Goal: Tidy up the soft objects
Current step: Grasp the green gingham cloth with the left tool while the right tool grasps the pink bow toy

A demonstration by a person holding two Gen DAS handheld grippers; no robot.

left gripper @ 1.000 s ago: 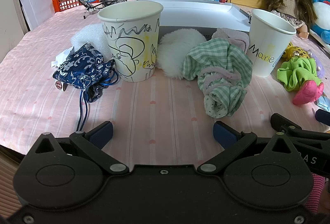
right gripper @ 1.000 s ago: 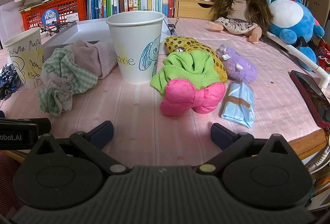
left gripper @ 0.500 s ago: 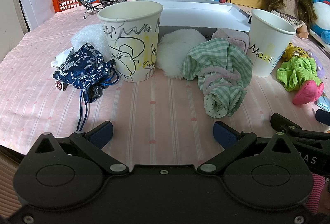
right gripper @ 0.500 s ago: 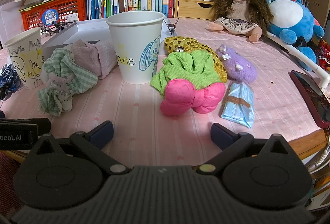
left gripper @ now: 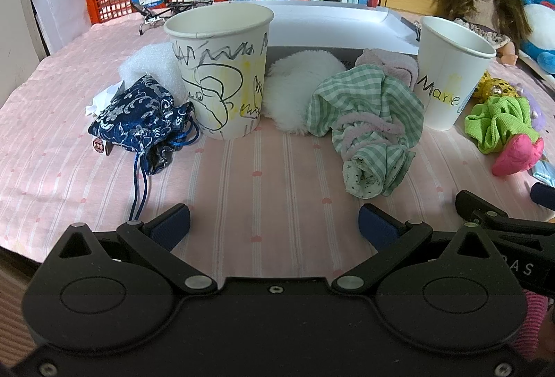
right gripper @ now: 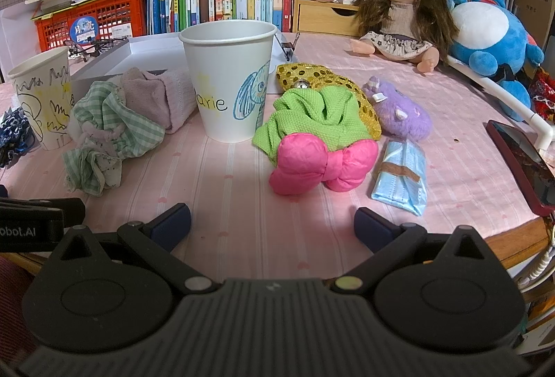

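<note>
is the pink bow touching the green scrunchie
Touching. The right wrist view shows the pink bow lying against the green scrunchie, overlapping its front edge with no tablecloth between.

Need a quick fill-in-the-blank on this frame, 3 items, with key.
1. The white paper cup lettered "Marie" stands ____ on the pink tablecloth.
2. The pink stuffed bow lies partly on the ____ textured cloth.
3. Both the left tool and the right tool hold ____.

Missing words: upright; green; nothing
</note>
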